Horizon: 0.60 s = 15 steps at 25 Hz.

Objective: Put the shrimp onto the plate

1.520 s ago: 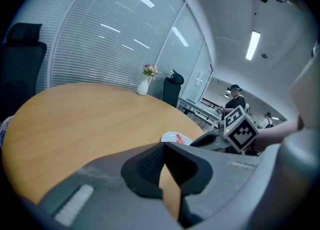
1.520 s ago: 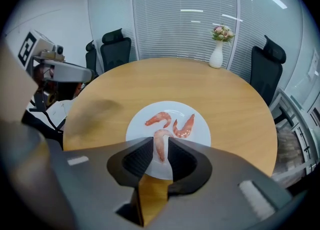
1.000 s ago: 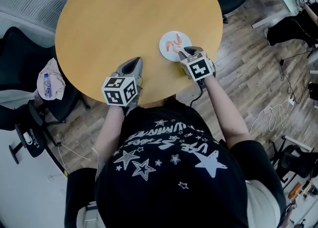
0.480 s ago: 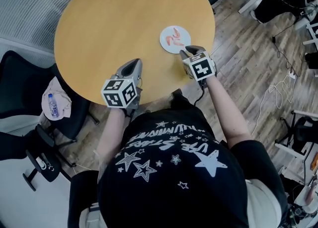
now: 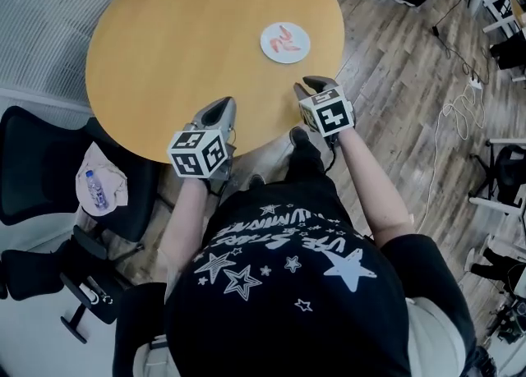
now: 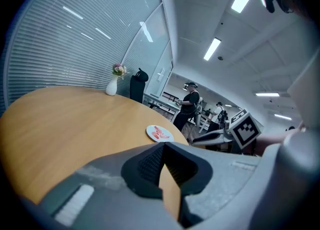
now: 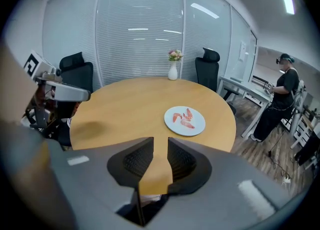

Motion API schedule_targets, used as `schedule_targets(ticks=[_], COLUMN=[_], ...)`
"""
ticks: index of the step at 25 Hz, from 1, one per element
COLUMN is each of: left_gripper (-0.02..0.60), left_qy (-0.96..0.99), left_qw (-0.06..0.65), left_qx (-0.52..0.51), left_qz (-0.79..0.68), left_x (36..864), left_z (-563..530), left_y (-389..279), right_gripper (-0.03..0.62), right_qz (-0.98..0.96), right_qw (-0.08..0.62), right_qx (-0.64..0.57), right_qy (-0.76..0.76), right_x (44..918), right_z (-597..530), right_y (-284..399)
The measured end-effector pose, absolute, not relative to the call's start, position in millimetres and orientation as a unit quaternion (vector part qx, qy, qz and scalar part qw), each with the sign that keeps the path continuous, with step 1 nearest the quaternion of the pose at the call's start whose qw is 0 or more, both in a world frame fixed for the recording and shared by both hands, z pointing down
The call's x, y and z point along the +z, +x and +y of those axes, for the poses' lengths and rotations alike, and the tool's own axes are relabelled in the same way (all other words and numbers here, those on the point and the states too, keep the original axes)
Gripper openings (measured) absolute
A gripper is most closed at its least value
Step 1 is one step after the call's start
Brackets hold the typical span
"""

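Bright, even indoor light comes from ceiling strip lights (image 6: 212, 48), whose reflections streak the blinds (image 7: 140, 33); a soft shadow lies on the left part of the table (image 7: 150, 98) in the right gripper view. Both gripper views show strong fisheye bending and dark corners, with the bodies of the left gripper (image 6: 164, 146) and right gripper (image 7: 160, 146) blurred in the foreground. The head view is evenly lit and in focus.

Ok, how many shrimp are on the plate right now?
3 shrimp, all on the white plate: one at its left, one at its far side, one nearest the right gripper view's camera. None appears hidden.
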<state>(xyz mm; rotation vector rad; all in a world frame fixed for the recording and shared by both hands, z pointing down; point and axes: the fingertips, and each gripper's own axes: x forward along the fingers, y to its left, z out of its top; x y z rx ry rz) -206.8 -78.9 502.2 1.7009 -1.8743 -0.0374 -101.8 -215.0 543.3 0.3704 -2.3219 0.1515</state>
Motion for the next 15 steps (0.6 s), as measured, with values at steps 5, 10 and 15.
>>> schedule_targets(ticks=[5,10,15], left_gripper=[0.002,0.002,0.002], left_qy=[0.662,0.679,0.687], left_qw=[0.303,0.305,0.303], left_qx=[-0.006,-0.006,-0.002], left_qz=[-0.685,-0.668,-0.661], left_x=[503.5,501.5,493.5], left_z=[-58.7,-54.0,-57.7], left_y=[-195.2,-171.5,-151.6], right_gripper=[0.08,0.066,0.037], right_qz=[-0.913,-0.913,-0.915], right_qw=[0.364,0.348,0.337], right_qx=[0.072,0.084,0.093], right_qy=[0.172,0.196,0.202], right_x=[537.2,526.1,513.5], right_z=[-183.6,-172.6,-171.6], right_y=[-86.2,-64.6,-50.3])
